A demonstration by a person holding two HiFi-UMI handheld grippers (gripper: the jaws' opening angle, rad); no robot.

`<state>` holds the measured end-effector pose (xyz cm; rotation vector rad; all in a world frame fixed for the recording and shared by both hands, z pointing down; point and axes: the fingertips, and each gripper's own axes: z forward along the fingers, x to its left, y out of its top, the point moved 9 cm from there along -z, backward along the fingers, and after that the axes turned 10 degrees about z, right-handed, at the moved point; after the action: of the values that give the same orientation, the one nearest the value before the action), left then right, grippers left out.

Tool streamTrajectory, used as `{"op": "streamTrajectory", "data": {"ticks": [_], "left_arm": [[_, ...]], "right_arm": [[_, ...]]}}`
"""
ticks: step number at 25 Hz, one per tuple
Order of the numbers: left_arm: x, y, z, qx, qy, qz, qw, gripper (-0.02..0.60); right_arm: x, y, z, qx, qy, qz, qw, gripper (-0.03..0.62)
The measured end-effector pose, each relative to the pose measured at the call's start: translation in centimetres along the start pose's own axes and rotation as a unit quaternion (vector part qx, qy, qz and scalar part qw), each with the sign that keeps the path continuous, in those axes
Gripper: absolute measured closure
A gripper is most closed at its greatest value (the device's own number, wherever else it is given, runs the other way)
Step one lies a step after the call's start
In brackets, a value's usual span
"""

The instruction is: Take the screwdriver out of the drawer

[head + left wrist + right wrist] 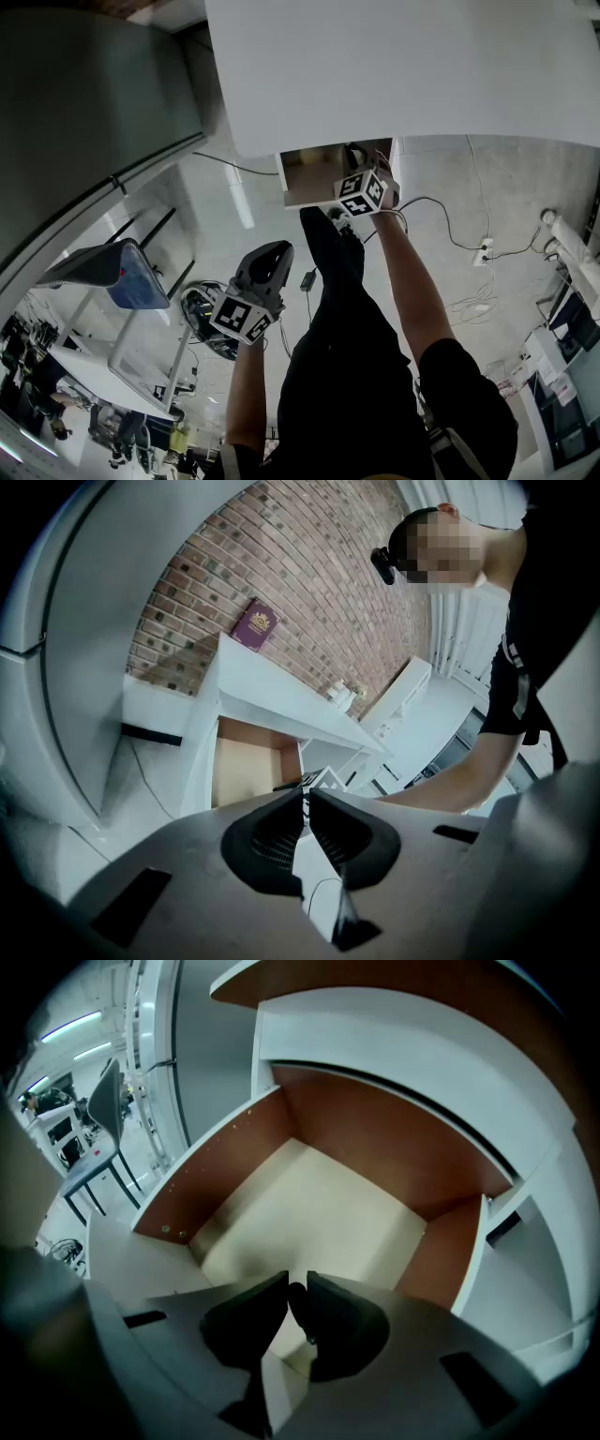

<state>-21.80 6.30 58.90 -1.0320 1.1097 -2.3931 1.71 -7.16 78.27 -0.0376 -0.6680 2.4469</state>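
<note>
Mostly done I'd say: right tongs [296, 1283] are clamped on the dark-handled screwdriver [298, 1305] just above the open brown-walled wooden drawer [375, 1138], whose pale floor looks bare, left tongs [307, 794] closed and empty well back from it, so only lifting clear remains.

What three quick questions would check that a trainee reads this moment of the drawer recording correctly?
1. Short answer: which gripper reaches over the open drawer?
2. True or false: the left gripper has nothing between its jaws.
3. Fill in: the gripper over the drawer is shut on a dark, slim thing, presumably the ___.

Key: 1 the right gripper; 2 true; 3 screwdriver.
</note>
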Motion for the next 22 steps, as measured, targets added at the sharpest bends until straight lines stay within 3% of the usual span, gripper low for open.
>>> {"op": "streamTrajectory", "data": {"ticks": [11,22], "left_arm": [[-4.2,3.1,-1.1,-0.032,-0.01,0.03,0.999,0.553],[-10.5,9.4,-2.4,-0.082,-0.015,0.099,0.9915,0.554]], "right_arm": [[-1.1,3.7,-11.6,-0.094,0.049,0.048,0.993,0.48],[-5.0,9.6,-29.1,-0.207,0.115,0.065,0.969,0.482]]}}
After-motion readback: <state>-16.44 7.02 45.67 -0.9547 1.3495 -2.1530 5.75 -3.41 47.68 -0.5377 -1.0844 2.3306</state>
